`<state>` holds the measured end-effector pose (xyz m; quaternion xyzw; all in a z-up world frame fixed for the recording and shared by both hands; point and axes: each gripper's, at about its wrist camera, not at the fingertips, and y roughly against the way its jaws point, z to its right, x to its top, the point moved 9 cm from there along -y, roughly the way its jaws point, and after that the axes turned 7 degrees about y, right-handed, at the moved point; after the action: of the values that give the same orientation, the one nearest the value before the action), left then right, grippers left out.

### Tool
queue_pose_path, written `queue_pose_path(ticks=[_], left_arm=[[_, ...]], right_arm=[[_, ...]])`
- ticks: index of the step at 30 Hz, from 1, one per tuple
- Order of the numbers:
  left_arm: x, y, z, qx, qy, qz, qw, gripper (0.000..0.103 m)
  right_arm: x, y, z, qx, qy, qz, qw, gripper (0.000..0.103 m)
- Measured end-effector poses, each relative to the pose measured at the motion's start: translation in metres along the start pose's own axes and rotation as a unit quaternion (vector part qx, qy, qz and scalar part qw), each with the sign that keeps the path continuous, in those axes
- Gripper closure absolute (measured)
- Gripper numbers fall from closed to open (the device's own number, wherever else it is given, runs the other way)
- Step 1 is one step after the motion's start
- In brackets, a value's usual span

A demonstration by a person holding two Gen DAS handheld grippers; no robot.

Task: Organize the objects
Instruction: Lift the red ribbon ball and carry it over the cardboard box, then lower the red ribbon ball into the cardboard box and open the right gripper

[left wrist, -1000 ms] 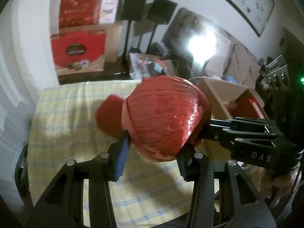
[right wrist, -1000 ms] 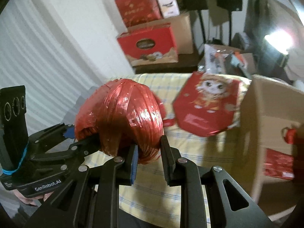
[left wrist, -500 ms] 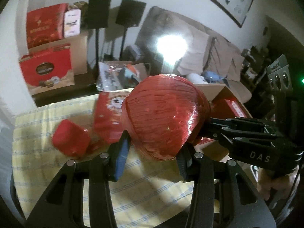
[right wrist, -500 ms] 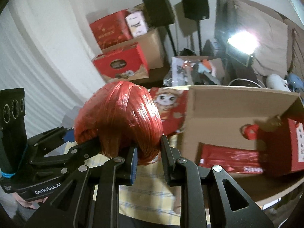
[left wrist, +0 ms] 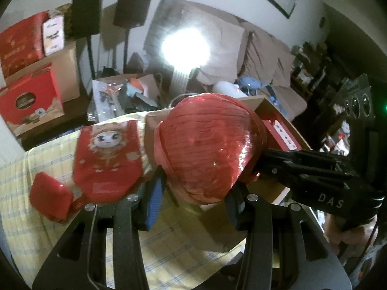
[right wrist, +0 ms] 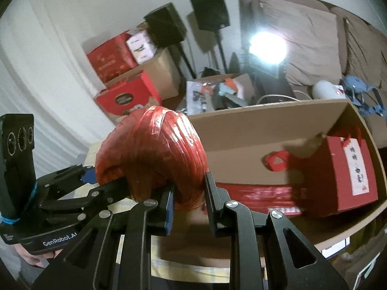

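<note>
A big ball of shiny red plastic twine [left wrist: 210, 147] hangs in the air, gripped from two sides. My left gripper [left wrist: 193, 193] is shut on its lower part, and my right gripper [left wrist: 262, 159] clamps it from the right. In the right wrist view the ball [right wrist: 154, 154] sits between the right gripper's [right wrist: 189, 193] pads, with the left gripper [right wrist: 96, 178] at its left. The ball is at the near left rim of an open cardboard box [right wrist: 266, 113], which holds a red gift bag [right wrist: 338, 174] and flat red packs [right wrist: 254, 193].
On the yellow checked tablecloth [left wrist: 36, 229] lie a red cartoon-printed bag [left wrist: 108, 159] and a small red packet [left wrist: 50, 200]. Behind the table are red gift boxes [left wrist: 29, 96], two speakers on stands [right wrist: 210, 12], a cluttered carton [right wrist: 217, 91], a sofa [right wrist: 314, 36] and a glaring lamp [left wrist: 186, 46].
Both grippers have carried the ball sideways across the table to the cardboard box. The box has come into full view at the right; the cartoon bag and small packet have slid to the left.
</note>
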<state>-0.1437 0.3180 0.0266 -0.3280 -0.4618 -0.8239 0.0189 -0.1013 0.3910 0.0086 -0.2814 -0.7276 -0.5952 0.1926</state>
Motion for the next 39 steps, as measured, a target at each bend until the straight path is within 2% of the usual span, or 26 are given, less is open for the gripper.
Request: queue_pose_path(ticks=[8,16,18,20,23,26,29,37,39], left_arm=[[0.002,-0.039,0.025,0.013,-0.026,-0.024,0.9993,0.061],[-0.003,-0.077,0.019,0.027,-0.021,-0.057,0.9978,0.06],[-0.005,-0.085,0.016,0.034,-0.014,-0.066,0.9971,0.057],[-0.006,-0.087,0.012,0.038,-0.007,-0.071,0.9967,0.048],[-0.004,-0.086,0.01,0.032,-0.004,-0.07,0.9971,0.045],[-0.003,-0.081,0.012,0.013,0.006,-0.067,0.9977,0.033],[0.0,-0.076,0.012,0.016,0.006,-0.06,0.998,0.03],[0.009,-0.043,0.003,0.016,0.005,-0.033,0.9993,0.03],[0.01,-0.031,-0.003,0.02,0.004,-0.023,0.9995,0.029]], right_arm=[[-0.008,-0.014,0.047,-0.003,-0.043,-0.019,0.999,0.082],[-0.019,-0.047,0.078,0.034,-0.087,-0.061,0.994,0.082],[-0.021,-0.056,0.08,0.039,-0.094,-0.071,0.992,0.082],[-0.022,-0.063,0.084,0.04,-0.097,-0.079,0.991,0.082],[-0.021,-0.069,0.091,0.037,-0.104,-0.087,0.99,0.082],[-0.021,-0.075,0.093,0.045,-0.111,-0.091,0.989,0.082],[-0.016,-0.075,0.091,0.043,-0.107,-0.088,0.989,0.082],[-0.009,-0.082,0.079,0.042,-0.096,-0.084,0.991,0.083],[-0.009,-0.084,0.077,0.029,-0.083,-0.091,0.992,0.082]])
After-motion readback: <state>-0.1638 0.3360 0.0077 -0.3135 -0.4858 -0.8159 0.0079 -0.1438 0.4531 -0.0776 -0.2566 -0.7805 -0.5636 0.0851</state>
